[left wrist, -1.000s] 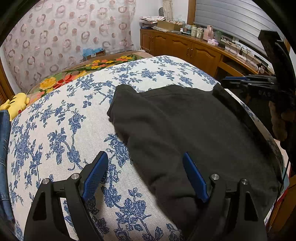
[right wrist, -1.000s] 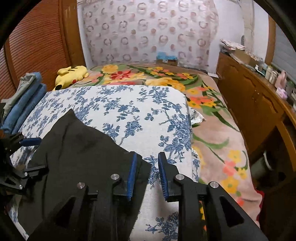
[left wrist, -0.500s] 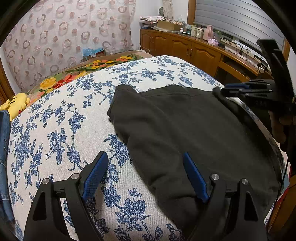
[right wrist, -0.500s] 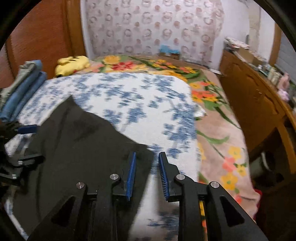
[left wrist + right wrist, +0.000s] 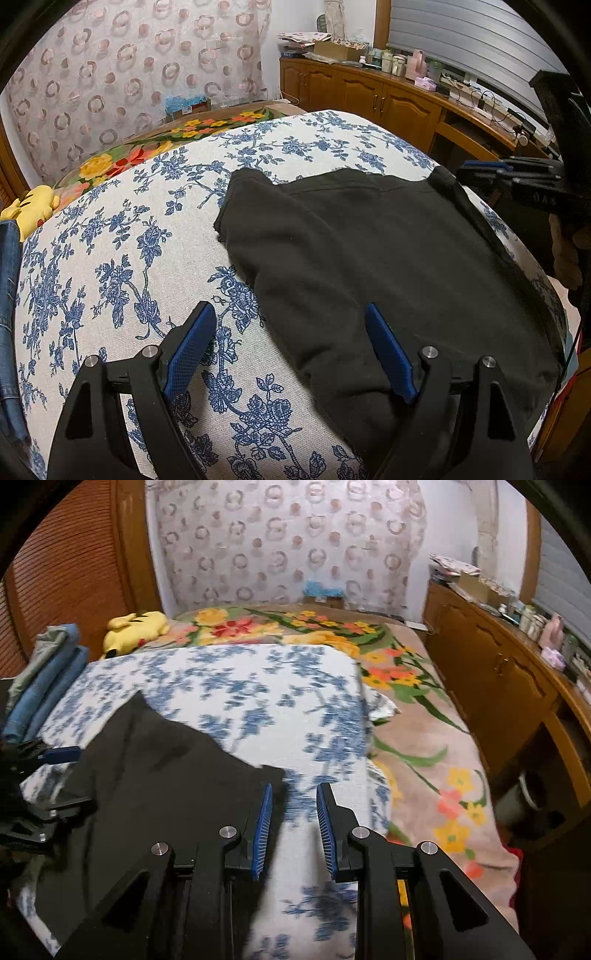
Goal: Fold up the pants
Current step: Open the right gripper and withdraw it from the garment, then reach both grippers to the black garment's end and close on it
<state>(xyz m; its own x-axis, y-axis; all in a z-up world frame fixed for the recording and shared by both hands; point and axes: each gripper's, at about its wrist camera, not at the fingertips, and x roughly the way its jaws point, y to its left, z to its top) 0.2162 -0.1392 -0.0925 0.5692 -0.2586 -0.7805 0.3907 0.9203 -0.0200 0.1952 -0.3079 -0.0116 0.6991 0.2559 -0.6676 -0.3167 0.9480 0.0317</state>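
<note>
Black pants (image 5: 388,258) lie folded and flat on a blue-flowered cloth (image 5: 122,258) spread over the bed. My left gripper (image 5: 288,310) stands wide open just above the cloth, its right finger over the near left edge of the pants and its left finger over bare cloth. In the right wrist view the pants (image 5: 159,775) fill the lower left. My right gripper (image 5: 295,788) hovers beside their far right corner, jaws a narrow gap apart with only cloth showing between them. Each gripper shows in the other view: the right gripper (image 5: 517,173), the left gripper (image 5: 44,775).
A stack of folded jeans (image 5: 40,686) and a yellow plush toy (image 5: 136,627) sit at the bed's left side. A flowered blanket (image 5: 417,738) covers the bed beyond the cloth. Wooden cabinets (image 5: 498,679) with clutter on top run along the right.
The right wrist view has shifted a little and is motion-blurred; the pants' corner now lies just left of its left pad instead of under it. The left gripper has not moved.
</note>
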